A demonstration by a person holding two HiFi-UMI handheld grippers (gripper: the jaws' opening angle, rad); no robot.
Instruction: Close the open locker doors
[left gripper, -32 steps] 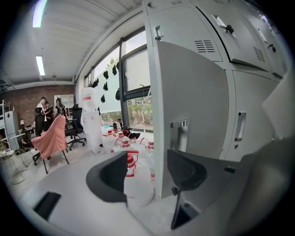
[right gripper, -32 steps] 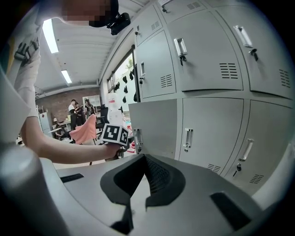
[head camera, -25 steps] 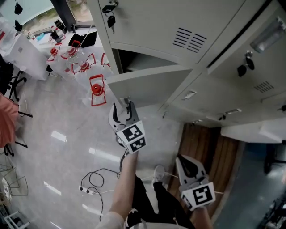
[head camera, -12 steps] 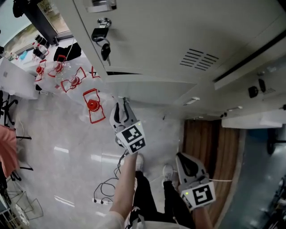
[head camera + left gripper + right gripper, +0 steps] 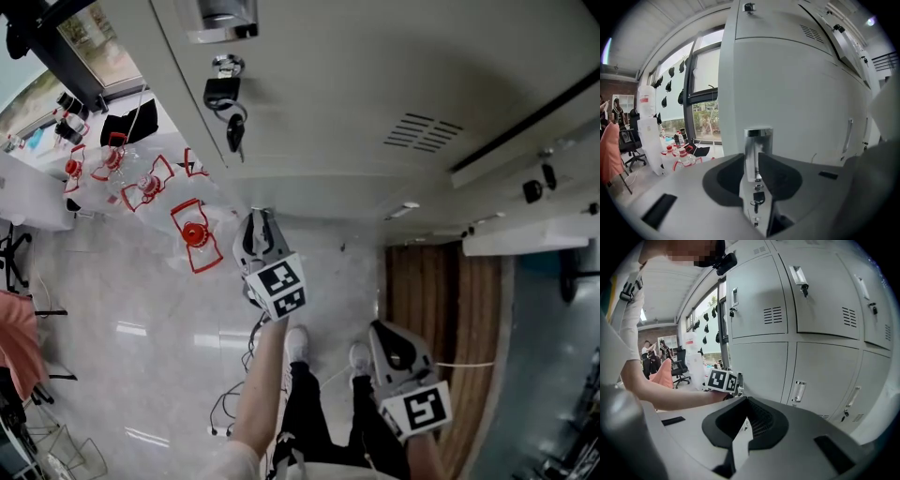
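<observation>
My left gripper (image 5: 258,222) reaches up to the bottom row of the grey lockers (image 5: 375,84). Its jaws are shut on the chrome handle (image 5: 758,140) of the low locker door (image 5: 319,199). That door lies about flush with its neighbours. A key (image 5: 758,199) hangs just under the handle, between the left gripper's (image 5: 757,174) dark pads. My right gripper (image 5: 386,336) hangs lower, near my feet, apart from the lockers. In its own view the right gripper (image 5: 740,446) holds nothing and its jaws are shut. The left gripper's marker cube (image 5: 723,380) shows there beside the locker faces.
Water bottles in red carriers (image 5: 192,234) stand on the pale floor left of the lockers. Cables (image 5: 234,403) trail behind my legs (image 5: 298,342). A wooden strip (image 5: 441,309) runs on the right. A person in pink (image 5: 14,347) stands far left. A water dispenser (image 5: 647,122) stands by the windows.
The low door was standing open a second ago and has swung in flush. My left jaws have closed onto its handle. The right gripper has stayed put.
</observation>
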